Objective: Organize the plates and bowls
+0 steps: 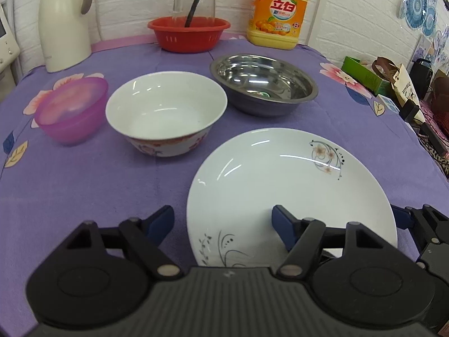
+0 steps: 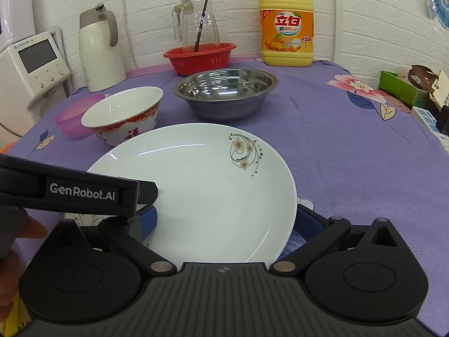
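Note:
A white plate (image 1: pixel 280 185) with flower prints lies on the purple cloth at the near side; it also shows in the right wrist view (image 2: pixel 202 191). My left gripper (image 1: pixel 223 224) is open, one finger over the plate's near edge, the other over the cloth to its left. My right gripper (image 2: pixel 224 221) is open, its fingers straddling the plate's near right rim. Behind stand a white ceramic bowl (image 1: pixel 165 112) (image 2: pixel 123 118), a steel bowl (image 1: pixel 263 84) (image 2: pixel 224 92) and a pink plastic bowl (image 1: pixel 71 109) (image 2: pixel 71 120).
A red basket (image 1: pixel 189 33) holding a glass jug, a yellow detergent bottle (image 1: pixel 277 11) and a white thermos (image 1: pixel 63 25) line the back wall. Boxes and bags (image 1: pixel 393 81) crowd the right edge. A white appliance (image 2: pixel 31 67) stands at the left.

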Demonstrator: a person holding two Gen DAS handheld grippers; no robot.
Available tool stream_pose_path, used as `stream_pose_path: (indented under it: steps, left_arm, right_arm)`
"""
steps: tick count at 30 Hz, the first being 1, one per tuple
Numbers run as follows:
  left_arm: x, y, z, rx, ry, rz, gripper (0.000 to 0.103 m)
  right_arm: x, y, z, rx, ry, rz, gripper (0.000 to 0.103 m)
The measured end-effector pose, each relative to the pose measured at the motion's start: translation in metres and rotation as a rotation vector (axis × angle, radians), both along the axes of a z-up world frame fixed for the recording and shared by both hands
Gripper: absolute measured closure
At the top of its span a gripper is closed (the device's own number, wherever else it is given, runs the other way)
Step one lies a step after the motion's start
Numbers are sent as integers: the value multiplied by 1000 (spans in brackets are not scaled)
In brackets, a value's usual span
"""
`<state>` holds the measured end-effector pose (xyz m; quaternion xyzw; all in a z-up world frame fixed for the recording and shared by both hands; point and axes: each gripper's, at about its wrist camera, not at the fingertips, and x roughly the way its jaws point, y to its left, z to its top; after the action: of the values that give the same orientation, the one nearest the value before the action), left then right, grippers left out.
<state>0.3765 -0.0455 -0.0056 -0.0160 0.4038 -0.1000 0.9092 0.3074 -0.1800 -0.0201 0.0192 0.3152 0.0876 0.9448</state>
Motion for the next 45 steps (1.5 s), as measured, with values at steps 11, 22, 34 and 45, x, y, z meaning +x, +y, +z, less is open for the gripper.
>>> stream_pose_path:
  steps: [11, 22, 34, 45]
  left_arm:
    - [-9, -8, 6, 19, -1, -4, 41]
    - [-52, 10, 36, -22, -70, 1, 43]
    - [-177, 105, 58, 30, -168, 177, 43]
    - [-234, 154, 24, -1, -139, 291, 43]
  right_arm:
    - [-7, 8, 2, 2, -13, 31, 0]
    - [-45, 21, 26, -21, -105, 36, 0]
    - [-134, 98, 49, 15, -164, 215, 0]
    - [-165, 152, 25, -35, -88, 366, 0]
